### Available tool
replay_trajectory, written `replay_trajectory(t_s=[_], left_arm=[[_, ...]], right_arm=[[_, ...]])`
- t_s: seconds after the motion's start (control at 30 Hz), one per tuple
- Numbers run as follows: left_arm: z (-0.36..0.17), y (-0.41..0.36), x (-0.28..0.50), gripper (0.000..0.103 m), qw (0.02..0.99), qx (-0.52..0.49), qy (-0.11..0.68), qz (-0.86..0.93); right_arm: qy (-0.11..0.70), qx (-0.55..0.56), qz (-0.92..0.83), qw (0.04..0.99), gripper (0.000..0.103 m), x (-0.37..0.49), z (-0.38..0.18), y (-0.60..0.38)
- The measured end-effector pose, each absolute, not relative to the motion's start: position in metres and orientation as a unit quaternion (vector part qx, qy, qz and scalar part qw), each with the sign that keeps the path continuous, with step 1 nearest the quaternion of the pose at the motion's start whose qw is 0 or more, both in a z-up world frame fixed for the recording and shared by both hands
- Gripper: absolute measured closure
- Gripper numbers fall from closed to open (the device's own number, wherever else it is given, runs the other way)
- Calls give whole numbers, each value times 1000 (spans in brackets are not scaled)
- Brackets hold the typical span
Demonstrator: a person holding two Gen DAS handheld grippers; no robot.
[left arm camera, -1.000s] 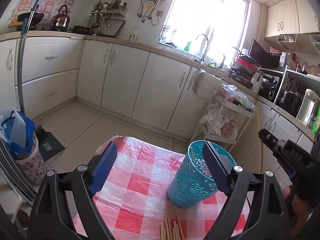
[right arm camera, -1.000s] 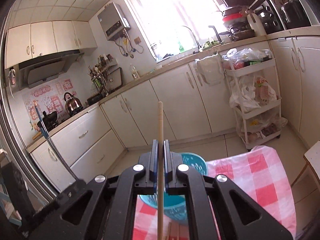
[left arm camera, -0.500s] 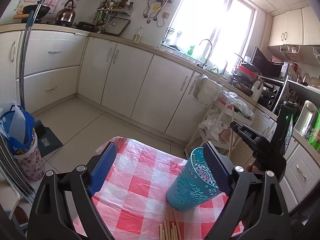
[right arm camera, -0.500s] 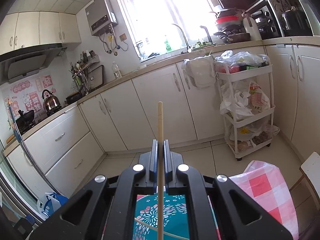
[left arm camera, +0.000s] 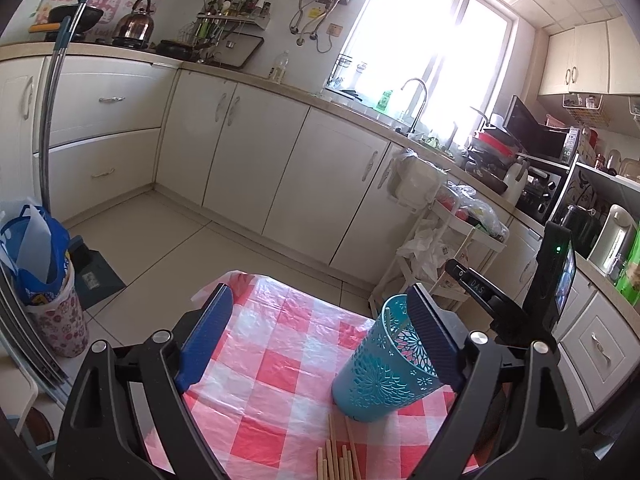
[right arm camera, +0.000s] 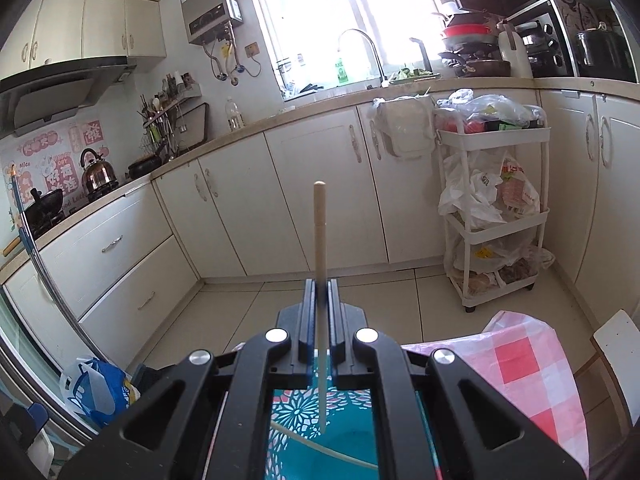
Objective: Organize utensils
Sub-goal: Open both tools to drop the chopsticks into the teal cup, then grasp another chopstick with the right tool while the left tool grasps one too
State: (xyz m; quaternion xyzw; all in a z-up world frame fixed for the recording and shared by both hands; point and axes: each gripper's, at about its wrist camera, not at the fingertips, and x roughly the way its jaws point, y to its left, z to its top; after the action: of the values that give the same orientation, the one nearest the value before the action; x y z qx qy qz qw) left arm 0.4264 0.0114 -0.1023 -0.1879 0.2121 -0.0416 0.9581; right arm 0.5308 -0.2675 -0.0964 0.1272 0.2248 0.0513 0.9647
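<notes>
A teal perforated cup [left arm camera: 384,364] stands on the red-and-white checked table [left arm camera: 280,360], with one chopstick [left arm camera: 387,320] leaning inside it. Several loose wooden chopsticks [left arm camera: 336,456] lie in front of the cup. My left gripper [left arm camera: 320,336] is open and empty, its right pad [left arm camera: 430,336] overlapping the cup's rim in this view. My right gripper [right arm camera: 319,292] is shut on an upright chopstick [right arm camera: 319,232]. That chopstick's lower end hangs inside the cup [right arm camera: 296,416], where another chopstick [right arm camera: 328,448] lies. The right gripper's body [left arm camera: 492,300] shows just behind the cup.
A white trolley [right arm camera: 496,216] full of bags stands by the cabinets beyond the table. A blue bag in a flowered bin [left arm camera: 44,280] sits on the floor at the left. Tiled floor lies beyond the table's far edge [right arm camera: 528,368]. A white seat edge [right arm camera: 616,352] shows at the right.
My right gripper has moved over the teal cup and dipped, so the held chopstick's lower end now hangs inside it. The left gripper has stayed in place, open.
</notes>
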Motion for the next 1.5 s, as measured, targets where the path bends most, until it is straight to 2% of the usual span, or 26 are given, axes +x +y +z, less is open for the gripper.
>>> replay_trajectory(t_s=[0.03,0.07,0.1,0.17,0.43,0.57,0.73,0.93,1.1,1.33,1.5], left_arm=[[-102,11,426,18,958,-189,212,-41],[-103,12,426,18,958,-189,212,-40],[-103,12,426,18,958,-189,212,-40],[-103,12,425,18,958,-188,212,-39],[-100,13,423,17,959,-186,209,-37],[-99,13,423,17,960,-182,209,-34],[-99,15,424,17,961,-175,213,-29],[-99,19,421,17,961,-168,217,-22],[-104,18,423,16,961,-151,230,-18],[-108,22,426,16,958,-148,243,-15],[-107,20,428,15,958,-143,249,-18]], right_arm=[[228,123,52,964,96,530,-97,-267],[232,119,52,964,91,529,-97,-266],[237,117,53,963,76,529,-98,-267],[238,122,48,962,65,527,-97,-270],[215,143,41,965,65,487,-82,-293],[200,155,40,967,60,447,-80,-303],[228,164,40,959,60,392,-101,-306],[349,139,60,925,61,354,-172,-286],[426,101,82,895,71,359,-218,-265],[449,59,86,888,77,395,-240,-236],[466,37,76,881,86,430,-252,-221]])
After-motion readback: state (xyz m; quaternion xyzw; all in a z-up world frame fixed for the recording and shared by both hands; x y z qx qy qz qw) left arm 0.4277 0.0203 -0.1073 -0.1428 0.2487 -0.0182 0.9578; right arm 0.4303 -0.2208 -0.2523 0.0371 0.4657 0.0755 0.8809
